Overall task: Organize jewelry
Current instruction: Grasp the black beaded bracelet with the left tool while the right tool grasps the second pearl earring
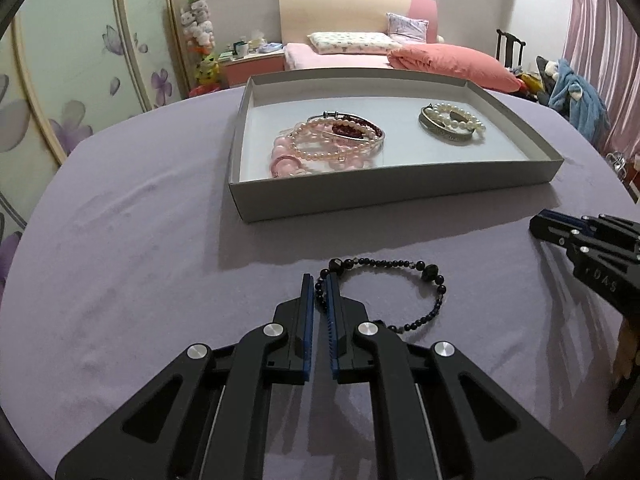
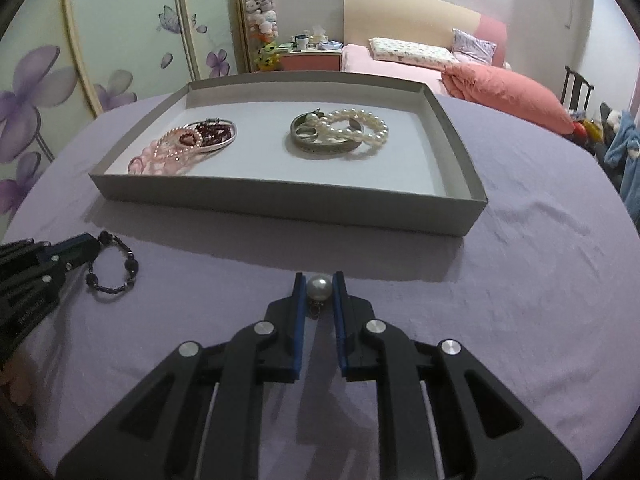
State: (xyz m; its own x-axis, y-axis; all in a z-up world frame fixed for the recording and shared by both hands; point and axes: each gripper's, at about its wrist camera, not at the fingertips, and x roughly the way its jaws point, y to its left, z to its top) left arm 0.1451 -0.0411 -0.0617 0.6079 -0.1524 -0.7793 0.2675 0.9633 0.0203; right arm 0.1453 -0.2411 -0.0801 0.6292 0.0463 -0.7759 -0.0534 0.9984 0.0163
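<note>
Left wrist view: lavender cloth over a round surface (image 1: 120, 240), faintly creased, in a bedroom with bed (image 1: 360, 50), pink quilt (image 1: 452, 66), pink curtains (image 1: 600, 20) and flower-painted wardrobe doors (image 1: 60, 80). Beyond the tongs, a shallow grey cardboard tray (image 1: 400, 190), rectangular, pale inside. In its left part, a heap of pink and dark-red bead bracelets (image 1: 320, 144) with a thin metal bangle; in its right part, well apart, a broad engraved metal bangle (image 1: 444, 132) under a strand of white pearls (image 1: 460, 118). Near the tray's front wall, on the cloth, a black bead bracelet (image 1: 400, 276), a loop of small round beads with a few larger faceted ones. Left tongs (image 1: 319, 292) nearly closed, blue pads pinching the loop's left side. Right wrist view: right tongs (image 2: 319, 288) clamped on a glossy round pearl (image 2: 319, 287) with a small metal fitting beneath, low over the cloth in front of the tray.
</note>
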